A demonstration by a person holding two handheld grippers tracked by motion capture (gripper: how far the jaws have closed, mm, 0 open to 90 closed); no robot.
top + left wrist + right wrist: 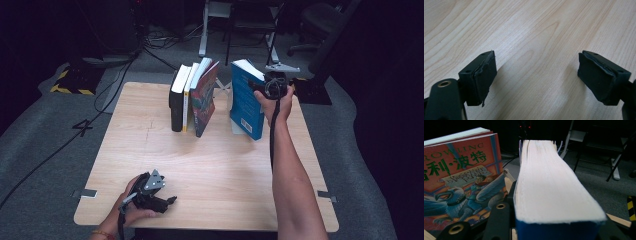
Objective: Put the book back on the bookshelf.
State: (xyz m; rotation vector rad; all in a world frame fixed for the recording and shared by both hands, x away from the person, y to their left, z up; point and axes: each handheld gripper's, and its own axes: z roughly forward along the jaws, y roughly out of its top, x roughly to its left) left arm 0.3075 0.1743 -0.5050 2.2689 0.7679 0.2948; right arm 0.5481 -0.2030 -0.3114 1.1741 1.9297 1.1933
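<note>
Blue book [246, 102]: thick volume with a blue cover and a white barcode label low on its near cover face. It stood upright on its lower edge at the far right of the desk [210, 170], leaning slightly, with its cream page block [549, 182] facing upward and to the right. The pages were closed and dense, and thin ribbon-like markers showed at the far end of the block. It stood apart from a row of three upright books to its left, with a clear gap between them. The jaws of the right gripper [274, 86] clasped it across its thickness near the top far corner.
</note>
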